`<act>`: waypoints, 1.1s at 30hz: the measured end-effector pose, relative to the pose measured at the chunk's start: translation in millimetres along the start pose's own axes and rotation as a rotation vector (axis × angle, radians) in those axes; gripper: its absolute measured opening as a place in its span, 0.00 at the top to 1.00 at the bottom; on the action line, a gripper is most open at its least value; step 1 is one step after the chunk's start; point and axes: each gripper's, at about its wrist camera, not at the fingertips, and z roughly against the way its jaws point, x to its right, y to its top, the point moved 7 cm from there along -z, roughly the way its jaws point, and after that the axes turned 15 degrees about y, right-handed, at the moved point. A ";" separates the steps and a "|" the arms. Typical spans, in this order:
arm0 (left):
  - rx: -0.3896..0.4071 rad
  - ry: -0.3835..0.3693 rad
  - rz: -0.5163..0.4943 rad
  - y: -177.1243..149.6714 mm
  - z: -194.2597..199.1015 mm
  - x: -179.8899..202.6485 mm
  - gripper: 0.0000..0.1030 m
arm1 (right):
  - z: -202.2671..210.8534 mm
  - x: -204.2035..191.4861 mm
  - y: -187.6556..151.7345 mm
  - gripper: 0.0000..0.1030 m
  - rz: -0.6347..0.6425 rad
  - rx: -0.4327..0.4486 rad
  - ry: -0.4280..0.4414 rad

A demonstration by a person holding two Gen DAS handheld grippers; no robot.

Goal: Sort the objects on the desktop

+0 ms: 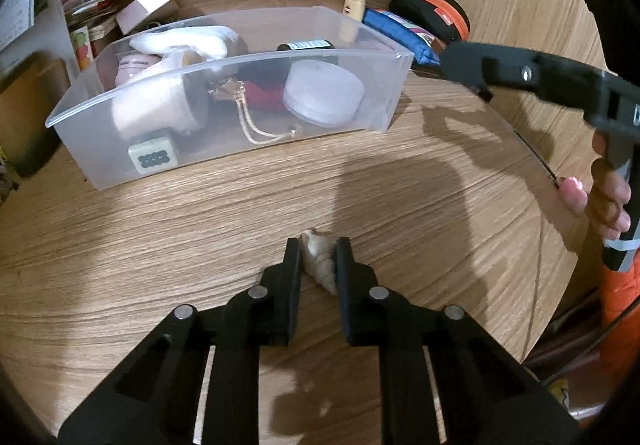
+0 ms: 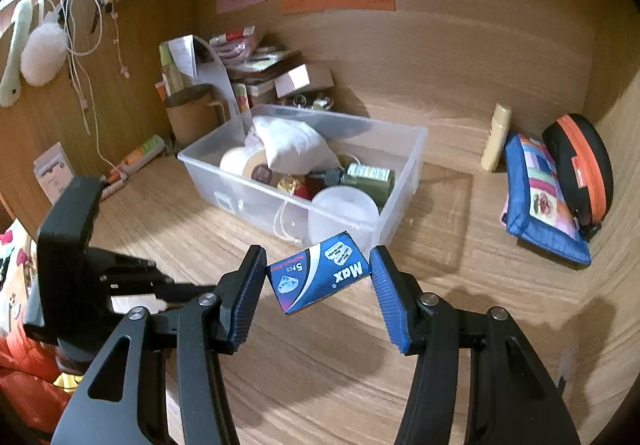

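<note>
My left gripper is shut on a pale spiral seashell low over the wooden desk. My right gripper is shut on a small blue "Max" box, held by its ends above the desk in front of the clear plastic bin. The bin holds a white cloth, a tape roll, a round white lid, a dark bottle, a cord and a mahjong tile. The right gripper shows at the right of the left wrist view, its held box hidden there.
A blue patterned pouch, a black and orange case and a cream tube stand by the right wall. Boxes, papers and a brown cup crowd the back left corner. Wooden walls enclose the desk.
</note>
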 end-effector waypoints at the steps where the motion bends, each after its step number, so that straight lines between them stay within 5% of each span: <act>1: 0.000 -0.001 -0.001 -0.3 0.1 -0.8 0.85 | 0.0 0.0 3.0 0.51 -0.001 0.007 0.005; 8: 0.029 0.010 0.032 17.5 9.2 -19.0 0.85 | -8.1 -0.8 23.5 0.51 0.001 0.043 0.019; 18: 0.166 0.023 0.077 89.0 40.4 -59.6 0.85 | -41.7 6.3 53.0 0.51 -0.027 0.051 0.051; 33: 0.122 0.030 0.053 117.4 -11.0 -60.8 0.85 | -87.7 31.6 52.2 0.51 -0.123 0.014 0.053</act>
